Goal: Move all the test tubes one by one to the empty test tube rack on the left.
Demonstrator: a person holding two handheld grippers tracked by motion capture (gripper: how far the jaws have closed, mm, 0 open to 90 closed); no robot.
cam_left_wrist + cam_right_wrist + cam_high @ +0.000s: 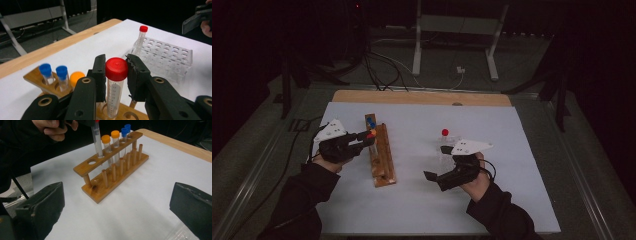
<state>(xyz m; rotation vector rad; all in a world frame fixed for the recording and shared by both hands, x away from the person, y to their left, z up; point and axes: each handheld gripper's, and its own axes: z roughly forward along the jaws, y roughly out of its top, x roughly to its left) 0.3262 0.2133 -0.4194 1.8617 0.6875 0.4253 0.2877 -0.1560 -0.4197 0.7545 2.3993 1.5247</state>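
Left gripper view puts the clear plastic tube with a red screw cap (pixel 115 82) at the centre of the frame, upright, with the left gripper (pixel 115 75) closed on it: one black finger (pixel 100 75) presses the cap from the left and the other presses it from the right, so the cap sits squarely between the pads while the graduated body hangs below them. The tube's lower end stands in a hole of the wooden test-tube rack (pixel 37 80) at the bottom of the frame. To the left in that rack stand two blue-capped tubes (pixel 53 75) and an orange-capped tube (pixel 77 78). At the upper right, on the white desk (pixel 100 42), a clear plastic rack (pixel 170 57) holds a slim tube with a red cap (pixel 142 37) at its near-left corner.

In the high view the left gripper (pixel 371 137) lies at centre left, over the far part of the wooden rack (pixel 382 160), and the right gripper (pixel 437 162) hovers at centre right just beside the clear rack (pixel 447 150).

In the right gripper view its two fingers (pixel 42 207) stand wide apart at the bottom corners with nothing between them but bare desk (pixel 140 205); the wooden rack (pixel 112 175) is at upper centre, the held tube (pixel 97 142) entering its top bar near the free end.
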